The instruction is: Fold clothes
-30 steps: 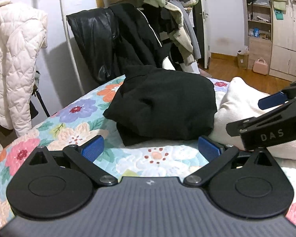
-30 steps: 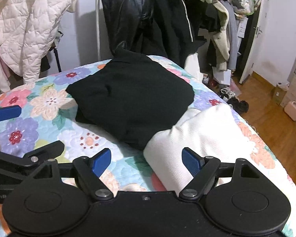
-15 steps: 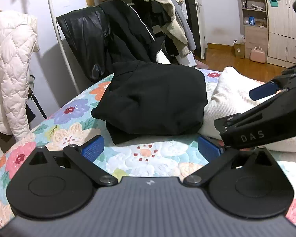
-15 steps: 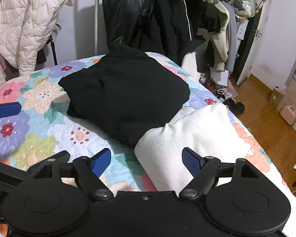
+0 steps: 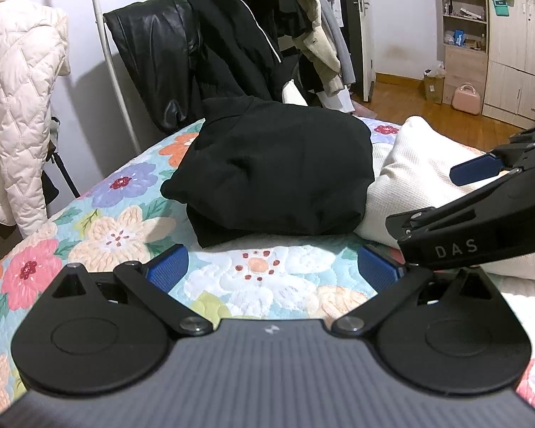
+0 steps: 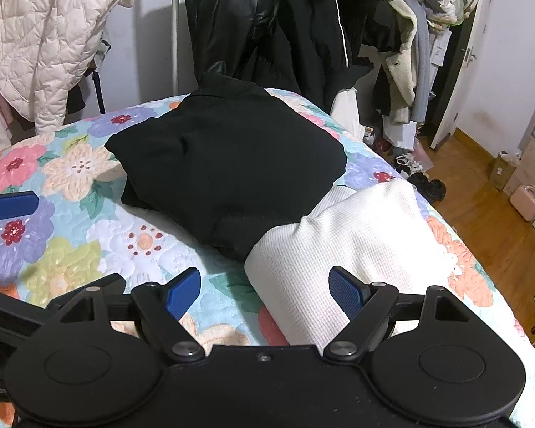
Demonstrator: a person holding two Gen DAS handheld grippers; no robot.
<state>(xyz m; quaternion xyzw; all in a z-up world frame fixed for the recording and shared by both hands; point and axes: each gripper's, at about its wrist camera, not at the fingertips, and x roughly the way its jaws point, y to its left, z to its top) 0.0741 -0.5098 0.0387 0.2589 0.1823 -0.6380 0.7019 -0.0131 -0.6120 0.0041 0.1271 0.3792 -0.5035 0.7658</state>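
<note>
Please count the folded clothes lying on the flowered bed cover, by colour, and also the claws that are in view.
Black folded garment: 1
White folded garment: 1
Claws, both open and holding nothing: 2, the left claw and the right claw
Total: 2 garments on the bed cover, 2 claws

Your left gripper point(image 5: 273, 271) and right gripper point(image 6: 265, 290): black linkages, silver pivot screws, blue ribbed fingers point(image 6: 346, 290), "DAS" lettering in white.
</note>
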